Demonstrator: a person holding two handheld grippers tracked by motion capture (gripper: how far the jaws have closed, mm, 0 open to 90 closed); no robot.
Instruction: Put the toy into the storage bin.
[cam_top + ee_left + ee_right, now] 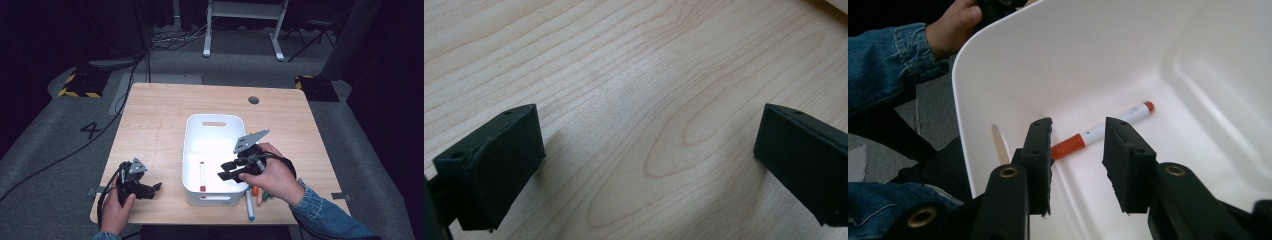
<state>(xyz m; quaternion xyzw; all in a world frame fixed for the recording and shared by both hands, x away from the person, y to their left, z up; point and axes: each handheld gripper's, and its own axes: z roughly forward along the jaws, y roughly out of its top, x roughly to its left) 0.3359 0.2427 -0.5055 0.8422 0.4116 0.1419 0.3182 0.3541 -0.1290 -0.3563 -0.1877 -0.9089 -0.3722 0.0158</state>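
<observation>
Nearest the camera, at the table's (160,120) near edge, several markers (249,205) are lying just right of the white bin's (192,150) near right corner, partly hidden beneath the right hand (272,177); a red-capped marker (202,176) is lying flat on the bin floor, close to the near wall, as is also being shown in the right gripper view (1098,131); the right gripper (231,172) is being held over the bin's right rim, its jaws parted a little with nothing between them, the marker lying beyond and below the pads; the dropping-off step is being judged as just finished, and the next move is being judged as a lift clear of the rim and a reach back to the markers at the near edge; the bin's wall is being counted as the edge to be cleared. The left gripper (145,189) is being rested near the table's near left corner, its jaws standing wide apart over bare wood (639,100), nothing being held; ample open room is being left along the left side.
</observation>
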